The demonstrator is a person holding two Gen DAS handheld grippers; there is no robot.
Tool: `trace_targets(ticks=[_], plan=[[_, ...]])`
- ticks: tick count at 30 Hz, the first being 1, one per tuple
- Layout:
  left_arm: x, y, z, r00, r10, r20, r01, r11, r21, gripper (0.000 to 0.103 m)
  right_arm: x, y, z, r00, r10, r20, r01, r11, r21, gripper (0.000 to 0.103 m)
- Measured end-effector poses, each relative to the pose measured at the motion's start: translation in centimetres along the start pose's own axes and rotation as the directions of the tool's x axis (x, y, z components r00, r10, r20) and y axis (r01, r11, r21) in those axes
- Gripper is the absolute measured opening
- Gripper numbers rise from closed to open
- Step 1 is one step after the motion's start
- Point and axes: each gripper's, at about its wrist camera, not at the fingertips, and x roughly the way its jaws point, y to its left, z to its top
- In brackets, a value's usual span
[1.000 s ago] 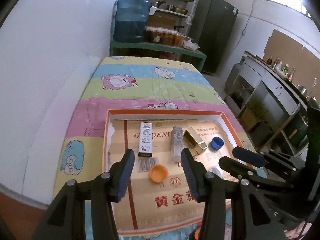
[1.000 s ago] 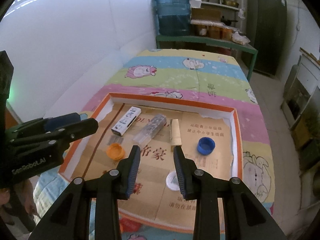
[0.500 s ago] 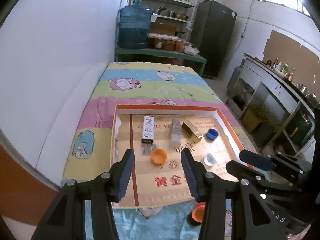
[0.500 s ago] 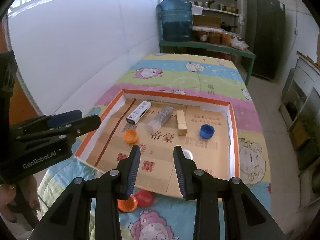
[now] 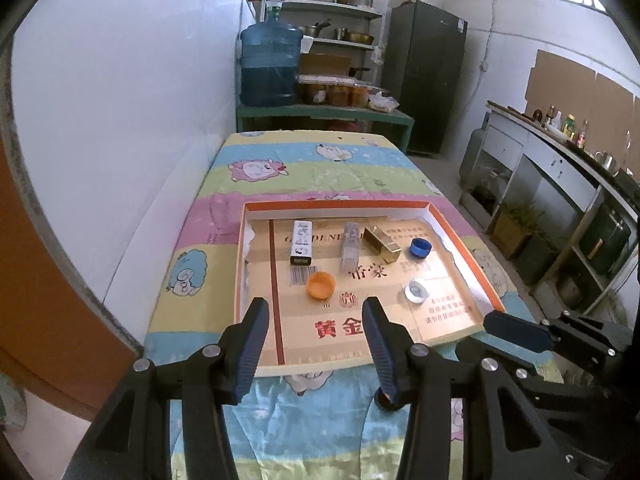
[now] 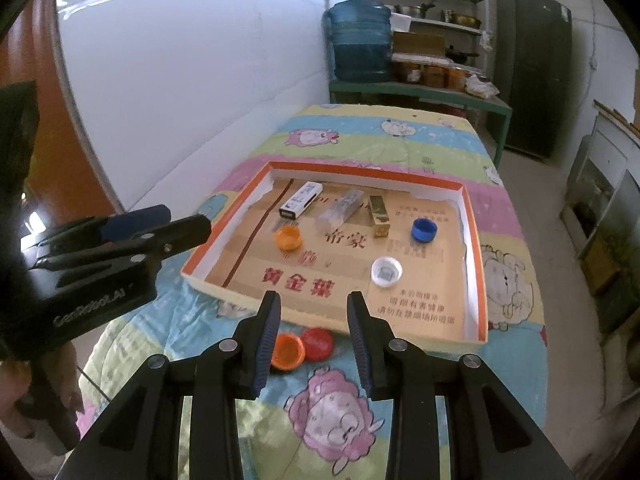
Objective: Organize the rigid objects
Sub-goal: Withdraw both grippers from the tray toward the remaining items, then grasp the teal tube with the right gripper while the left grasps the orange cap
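An orange-rimmed cardboard tray [image 5: 340, 203] [image 6: 360, 169] lies on the cartoon-print cloth. Inside it are a white box [image 5: 302, 237] [image 6: 301, 200], a clear box [image 5: 350, 246] [image 6: 340, 210], a gold box [image 5: 382, 239] [image 6: 378, 210], a blue cap [image 5: 420, 247] [image 6: 423, 230], an orange cap [image 5: 320, 285] [image 6: 287, 238] and a white cap [image 5: 416, 291] [image 6: 386, 271]. In front of the tray's near edge lie a second orange cap [image 6: 286, 351] and a red cap [image 6: 318, 343]. My left gripper [image 5: 315, 308] [image 6: 160, 224] is open and holds nothing, near the tray's near left corner. My right gripper [image 6: 314, 300] [image 5: 512, 328] is open and holds nothing, just above the two loose caps.
A white wall [image 5: 120, 120] runs along the table's left side. A green bench with a blue water jug [image 5: 270, 66] and shelves stands past the far end. A dark cabinet [image 5: 424, 72] and counters line the right. A person's hand [image 6: 16, 380] holds the left gripper.
Both grippers have drawn back toward the table's near end and risen a little. The tray looks smaller and farther away. The two loose caps in front of it have come into view.
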Motion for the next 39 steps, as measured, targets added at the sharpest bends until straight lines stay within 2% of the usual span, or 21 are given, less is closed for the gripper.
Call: trace_targets(ticks=[17,22,29,39], plan=[[-2.3,0.5,-3.4,0.999,-0.041,0.017,0.042,0.999,-0.024,0.048,-1.7,2.3,-6.2,0.998,0.025,-0.049,-0.027,0.999,-0.032,0.035],[-2.8,0.8,-4.6,0.999,-0.041,0.026,0.041,0.999,-0.023,0.048,-2.0,3.4,-7.8,0.998,0.048,-0.051,-0.052,0.996,-0.075,0.035],[-2.5,1.3,-6.0,0.999,-0.045,0.005,0.045,0.998,-0.036,0.048,-0.9,6.1,-11.3,0.991,0.078,-0.106,-0.097,0.977,-0.192,0.035],[-1.9,0.5,-6.7,0.995,-0.101,-0.004,0.1,0.995,-0.007,0.048,0.9,6.0,-13.4,0.985,0.072,-0.158,-0.104,0.974,-0.202,0.035]])
